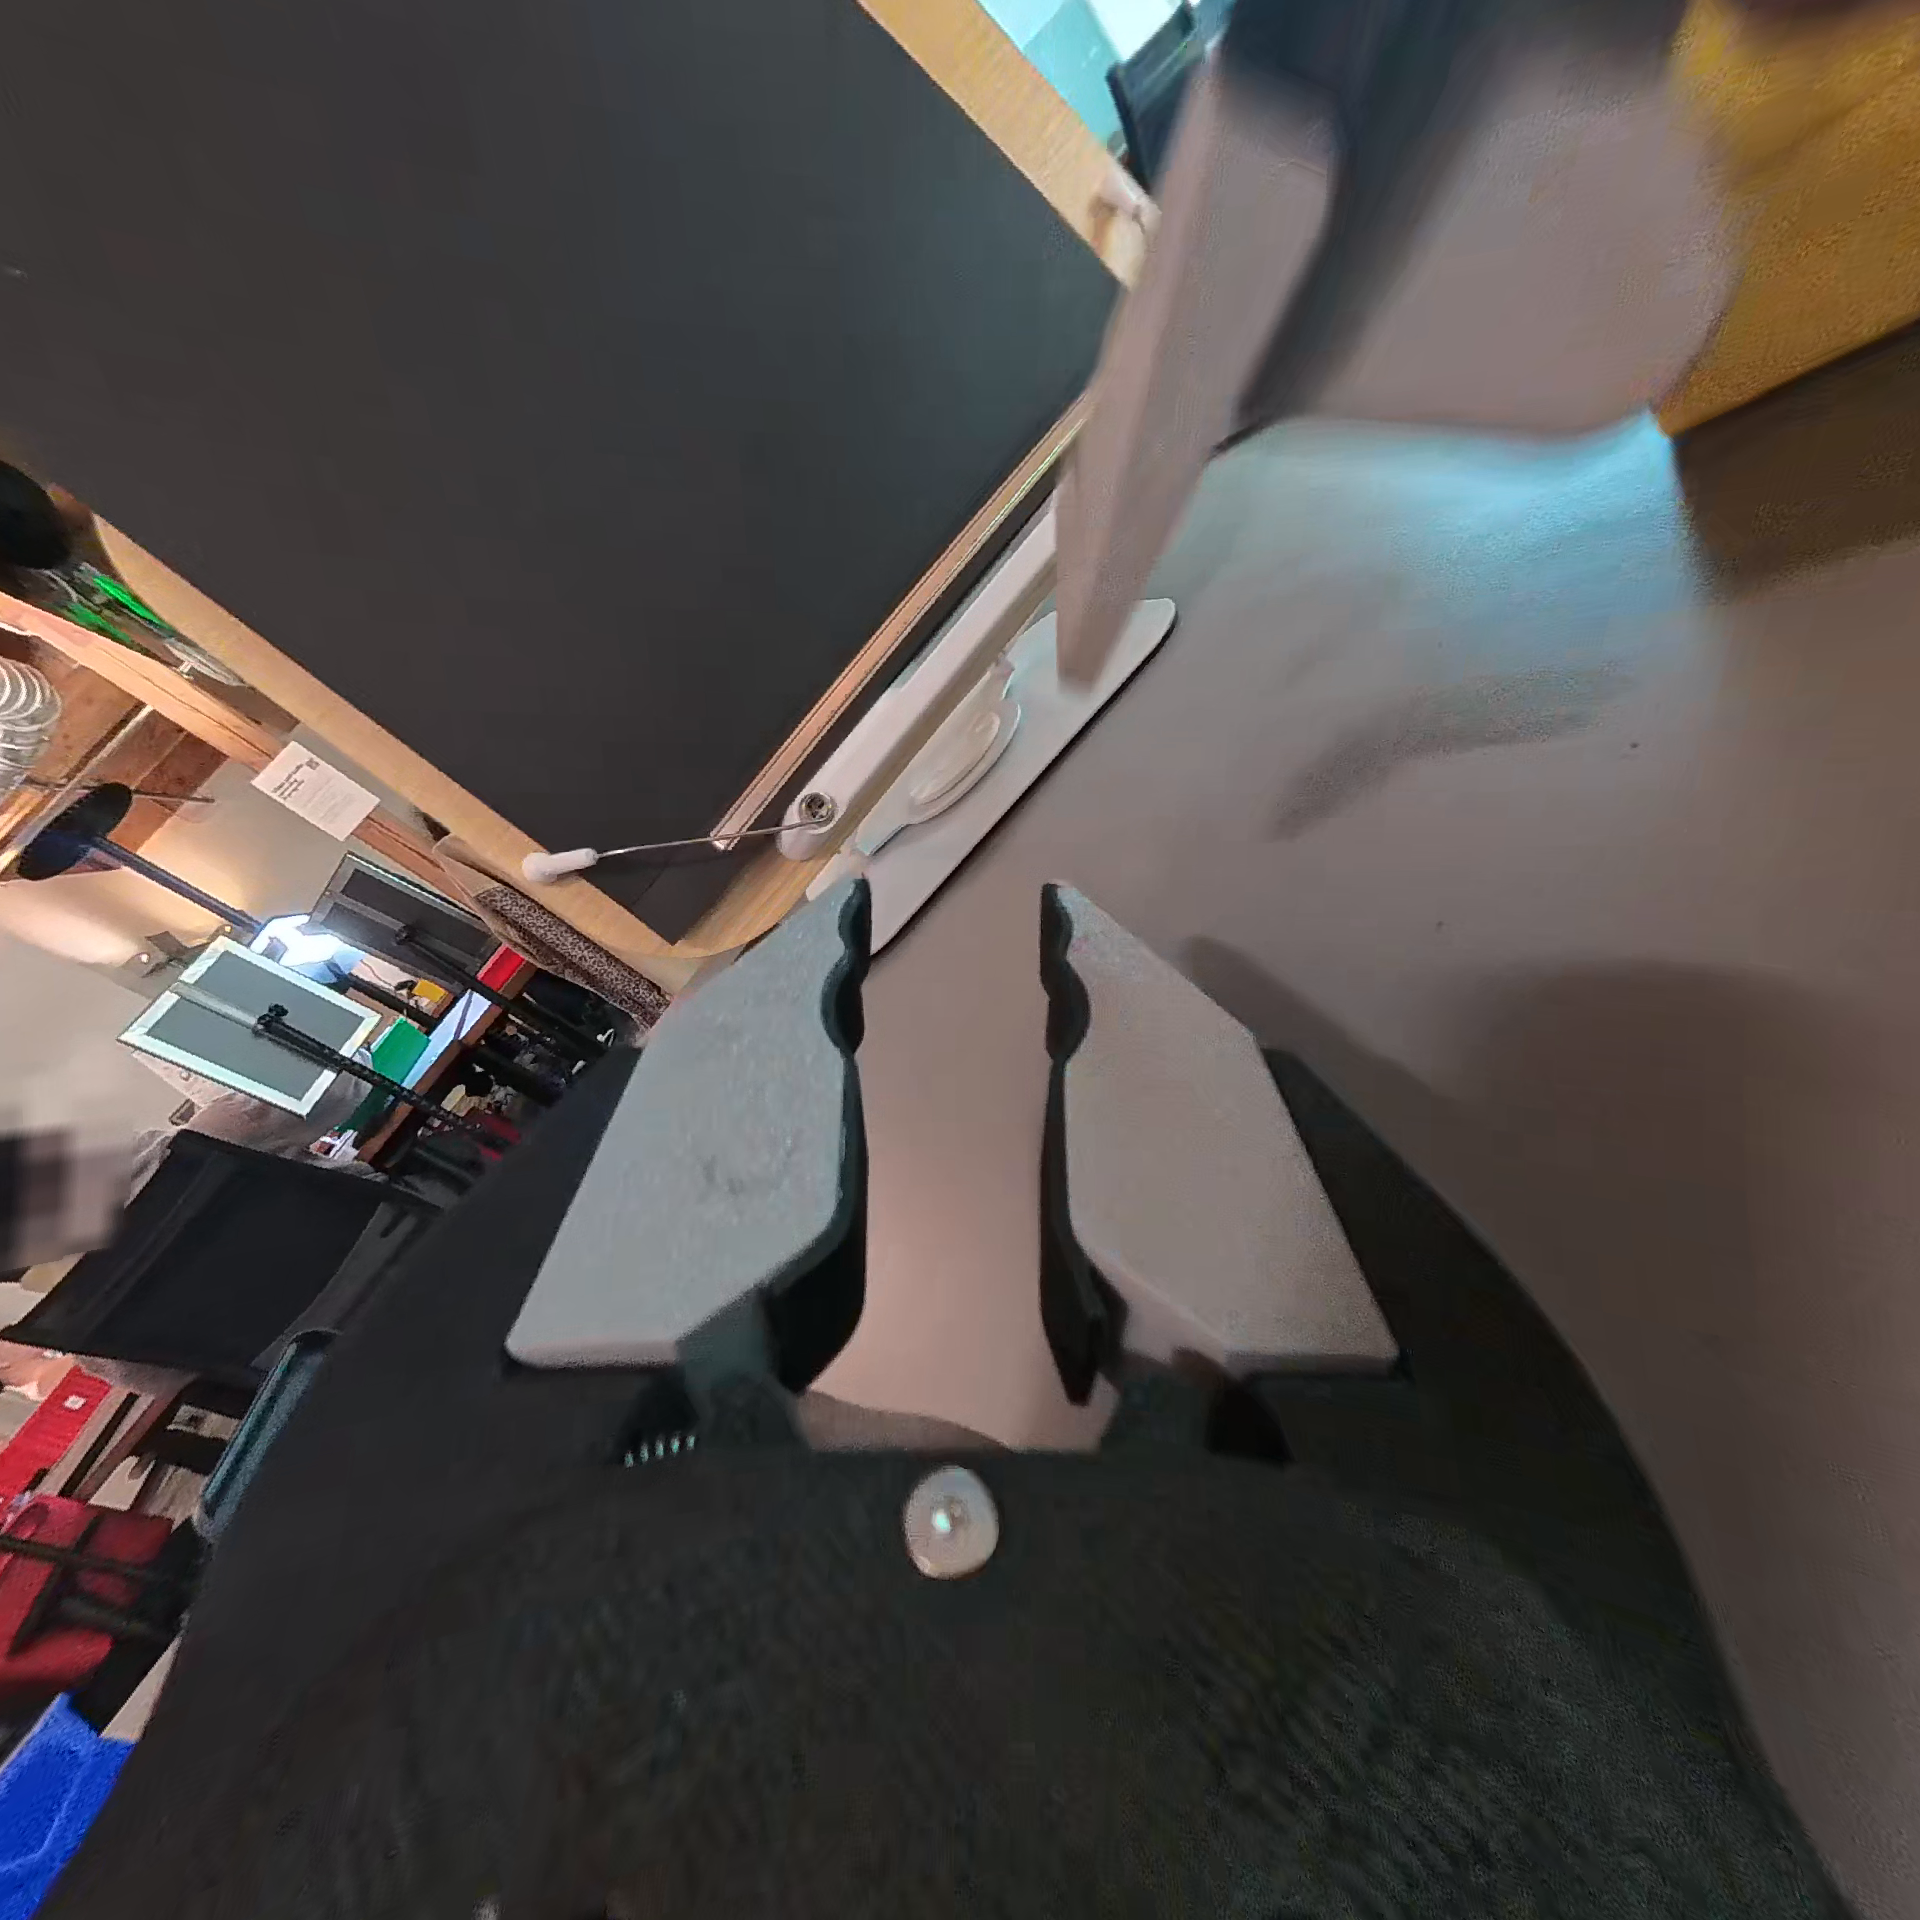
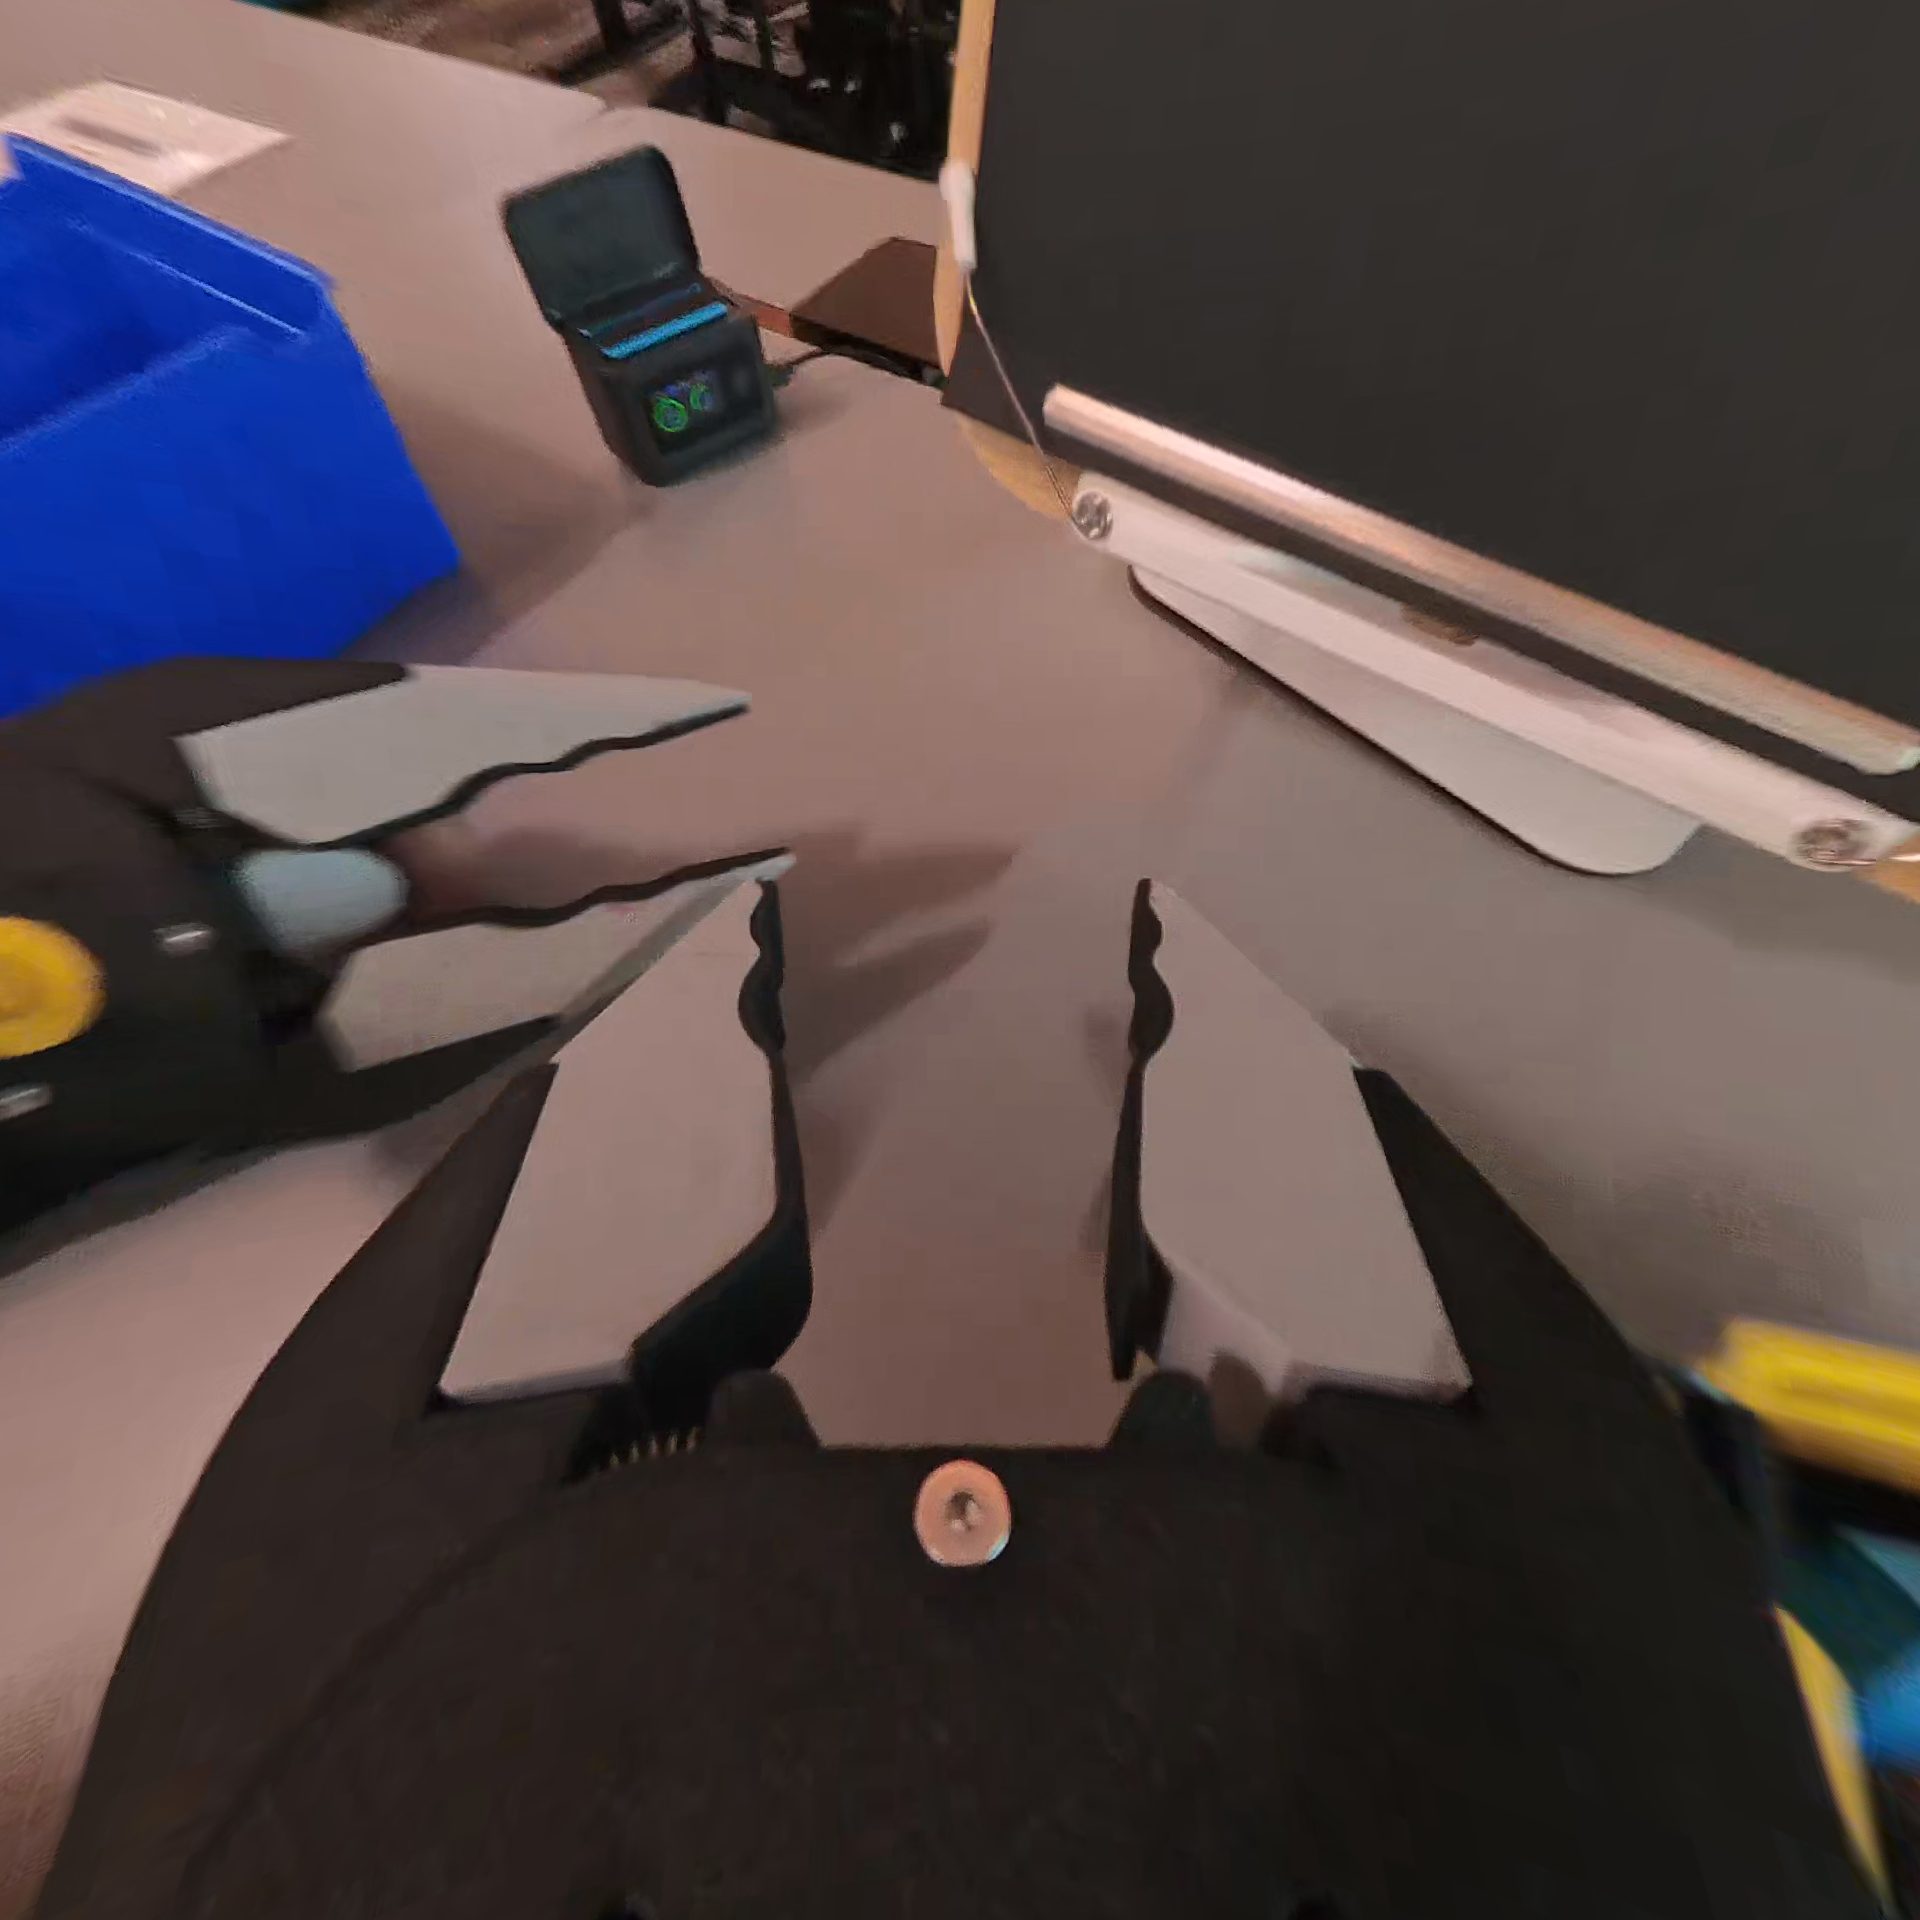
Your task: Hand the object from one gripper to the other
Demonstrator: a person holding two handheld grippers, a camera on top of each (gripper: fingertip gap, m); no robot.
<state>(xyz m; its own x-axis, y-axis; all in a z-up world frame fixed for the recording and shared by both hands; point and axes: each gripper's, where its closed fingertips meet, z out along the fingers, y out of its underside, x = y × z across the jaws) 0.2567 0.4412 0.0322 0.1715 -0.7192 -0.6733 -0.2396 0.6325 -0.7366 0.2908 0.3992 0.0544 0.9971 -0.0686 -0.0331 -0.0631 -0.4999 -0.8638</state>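
Left gripper — jaws parted, empty. Right gripper — jaws wide, empty. Tips near each other over grey table. Object to hand over — not identifiable in either view.

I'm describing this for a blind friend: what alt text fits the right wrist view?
The right gripper is open and empty above a grey table, with the left gripper, also open, reaching in from the left. Behind stand a blue bin, a small black device and a black board.
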